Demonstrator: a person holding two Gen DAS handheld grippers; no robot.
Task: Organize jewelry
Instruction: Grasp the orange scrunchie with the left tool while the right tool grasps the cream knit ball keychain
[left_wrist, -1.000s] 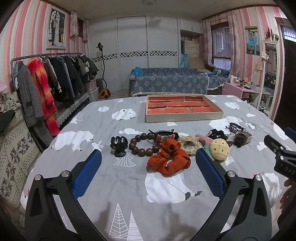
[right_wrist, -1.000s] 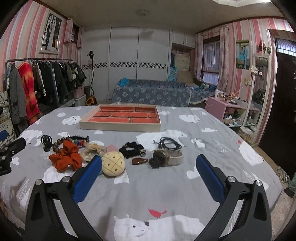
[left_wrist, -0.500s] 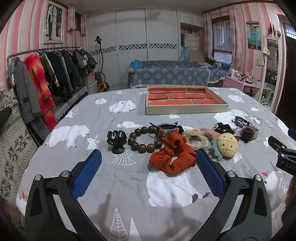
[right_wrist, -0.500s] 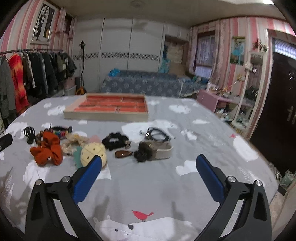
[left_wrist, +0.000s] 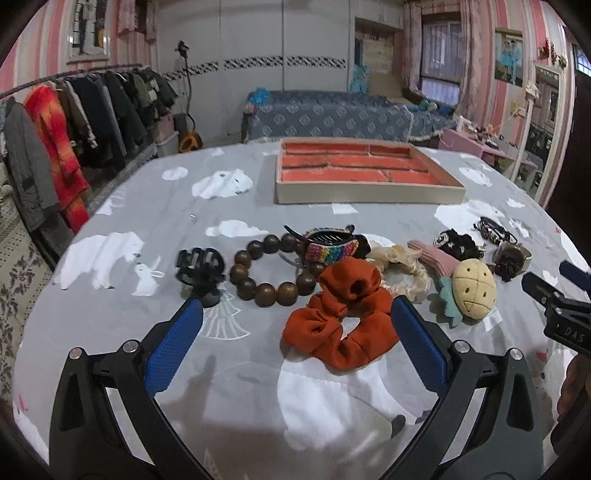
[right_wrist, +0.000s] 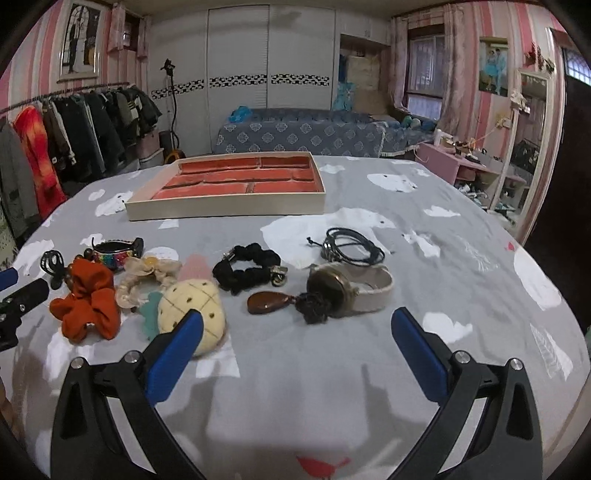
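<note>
A beige tray with orange-lined compartments (left_wrist: 369, 195) (right_wrist: 225, 210) sits at the far middle of the table, nothing in it. In front of it lies a row of accessories: black claw clip (left_wrist: 200, 266), brown bead bracelet (left_wrist: 273, 273), rainbow hair clip (left_wrist: 332, 247), orange scrunchie (left_wrist: 341, 314) (right_wrist: 86, 301), cream scrunchie (left_wrist: 402, 269), pineapple plush clip (left_wrist: 472, 290) (right_wrist: 192, 310), black scrunchie (right_wrist: 251, 267), amber pendant (right_wrist: 271, 301), watch (right_wrist: 351, 288), black cord bracelet (right_wrist: 351, 245). My left gripper (left_wrist: 295, 323) is open just before the orange scrunchie. My right gripper (right_wrist: 295, 326) is open near the pendant and watch.
A grey cloth with polar bears (right_wrist: 461, 258) covers the table. A clothes rack (left_wrist: 74, 110) stands to the left, a bed (left_wrist: 332, 114) behind, a pink side table (right_wrist: 465, 166) to the right. The right gripper's body (left_wrist: 561, 306) shows at the left view's right edge.
Both grippers have come lower and closer to the row of accessories. Both stay open with nothing held.
</note>
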